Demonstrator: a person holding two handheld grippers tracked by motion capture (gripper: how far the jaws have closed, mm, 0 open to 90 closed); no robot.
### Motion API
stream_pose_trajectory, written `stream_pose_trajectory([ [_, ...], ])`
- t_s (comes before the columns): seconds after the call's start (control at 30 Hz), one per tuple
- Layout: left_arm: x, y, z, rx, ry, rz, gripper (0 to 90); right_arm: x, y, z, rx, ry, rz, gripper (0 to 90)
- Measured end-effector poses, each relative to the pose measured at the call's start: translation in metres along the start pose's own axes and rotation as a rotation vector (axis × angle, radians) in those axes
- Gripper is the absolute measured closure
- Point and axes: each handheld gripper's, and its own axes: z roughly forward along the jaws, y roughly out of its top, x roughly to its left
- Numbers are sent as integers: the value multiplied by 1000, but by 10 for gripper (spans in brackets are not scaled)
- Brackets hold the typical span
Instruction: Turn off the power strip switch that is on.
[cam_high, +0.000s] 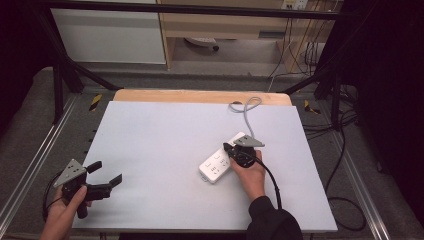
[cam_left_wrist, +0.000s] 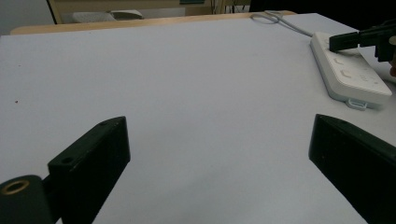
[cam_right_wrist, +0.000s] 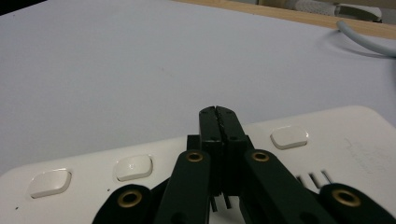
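Your right gripper has its jaws pressed together, tips over the white power strip lying right of the table's centre. Your left gripper sits spread wide and empty near the front-left corner, well apart from the strip.

- Power strip: in the high view its right end lies under the right gripper and its grey plate; socket markings too small to read. In the left gripper view the far end is cut by the right edge; in the right gripper view both ends are cut off and the fingers cover one button of the row, contact not discernible.
- Cable: its far run passes beyond the tabletop edge, end hidden.
- Left gripper: in its own view both fingers are cut by the bottom edge.
- Person: forearms cut by the bottom edge of the high view.
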Motion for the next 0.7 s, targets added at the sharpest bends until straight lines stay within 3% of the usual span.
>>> stream_pose_trajectory([
  [0.7,0,0,0,2,1,-1,53,0,0,0,7,3,-6,900],
])
